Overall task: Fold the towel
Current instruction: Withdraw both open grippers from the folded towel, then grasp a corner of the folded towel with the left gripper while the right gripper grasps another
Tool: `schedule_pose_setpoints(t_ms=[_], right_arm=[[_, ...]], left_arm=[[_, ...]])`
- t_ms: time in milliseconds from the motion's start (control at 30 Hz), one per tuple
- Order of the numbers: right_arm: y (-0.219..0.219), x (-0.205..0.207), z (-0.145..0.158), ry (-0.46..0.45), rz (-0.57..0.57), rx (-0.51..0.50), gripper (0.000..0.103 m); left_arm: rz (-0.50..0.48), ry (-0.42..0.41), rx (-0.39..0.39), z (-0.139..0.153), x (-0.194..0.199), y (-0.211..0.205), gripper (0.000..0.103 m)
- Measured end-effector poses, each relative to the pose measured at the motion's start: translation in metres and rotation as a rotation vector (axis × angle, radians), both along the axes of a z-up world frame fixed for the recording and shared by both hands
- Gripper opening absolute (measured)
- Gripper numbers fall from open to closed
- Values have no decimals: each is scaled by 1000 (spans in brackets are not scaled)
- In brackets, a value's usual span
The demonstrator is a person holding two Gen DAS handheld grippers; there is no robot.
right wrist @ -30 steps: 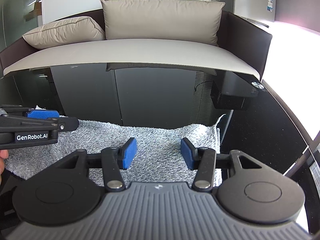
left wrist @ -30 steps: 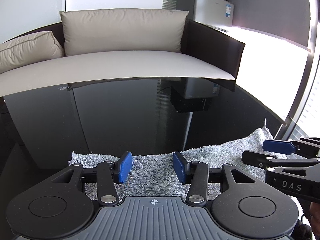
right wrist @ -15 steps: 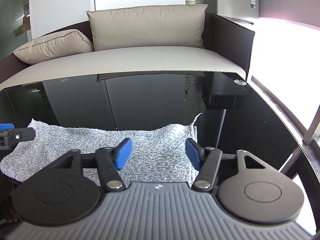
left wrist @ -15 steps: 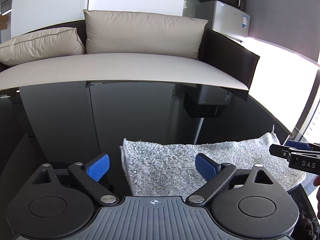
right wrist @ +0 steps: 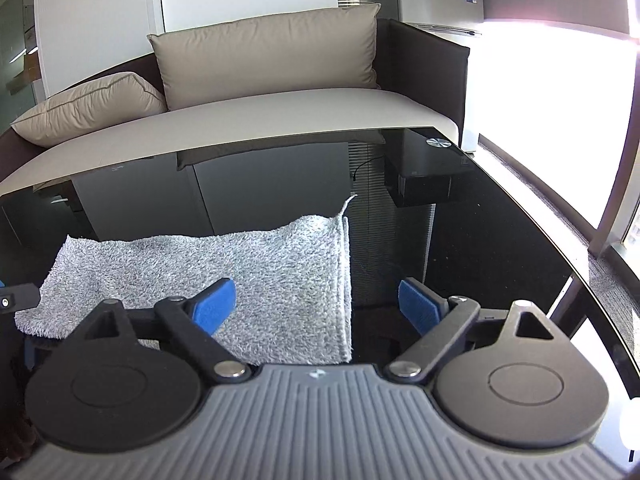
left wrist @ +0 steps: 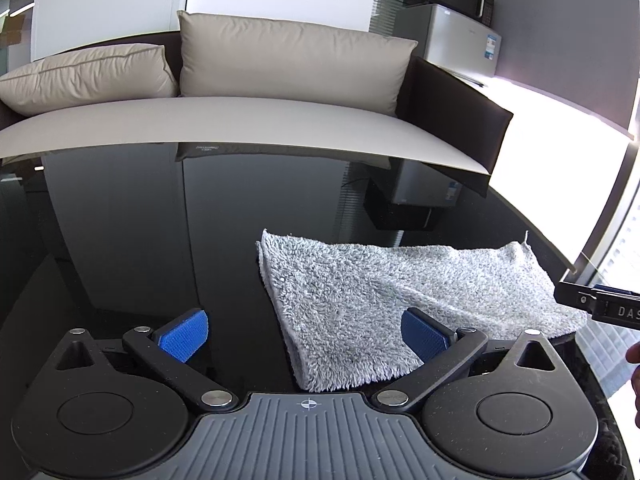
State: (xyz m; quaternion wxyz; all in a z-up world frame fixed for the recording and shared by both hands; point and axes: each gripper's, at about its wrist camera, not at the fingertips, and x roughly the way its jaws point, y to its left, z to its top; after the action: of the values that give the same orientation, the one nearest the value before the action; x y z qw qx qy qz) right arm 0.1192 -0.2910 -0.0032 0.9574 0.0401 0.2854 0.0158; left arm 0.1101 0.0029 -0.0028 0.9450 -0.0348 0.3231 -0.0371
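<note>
A grey fluffy towel [left wrist: 384, 292] lies folded on the glossy black table [left wrist: 140, 240]. It also shows in the right wrist view [right wrist: 240, 272], with a doubled edge on its right side. My left gripper [left wrist: 306, 334] is open wide and empty, over the towel's near left corner. My right gripper [right wrist: 316, 308] is open wide and empty, over the towel's near right edge. The tip of the right gripper shows at the right edge of the left wrist view [left wrist: 600, 306].
A sofa [left wrist: 248, 128] with beige cushions stands behind the table. A small fridge [left wrist: 460, 40] with a microwave on top stands at the back right. A bright window lies to the right. The table's edge curves on the right [right wrist: 560, 256].
Both grippers have opened wider and pulled back from the towel. The left one moved left and the right one moved right. The towel lies flat, released.
</note>
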Motion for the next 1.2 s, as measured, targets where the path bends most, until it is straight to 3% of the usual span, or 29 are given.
schedule_pose_setpoints(t_ms=[300,1100,1200], right_arm=[[-18,-22,-4,33,-64,61,91],[-8,-22,-3,57,-48,66,91],[-9,-21,-4,62,-52,72,85]], left_arm=[[10,10,-6,-2,-18,3,102],[18,31,-10,-3,-14,1,102],[12,34,-12,-4,-14,-1,99]])
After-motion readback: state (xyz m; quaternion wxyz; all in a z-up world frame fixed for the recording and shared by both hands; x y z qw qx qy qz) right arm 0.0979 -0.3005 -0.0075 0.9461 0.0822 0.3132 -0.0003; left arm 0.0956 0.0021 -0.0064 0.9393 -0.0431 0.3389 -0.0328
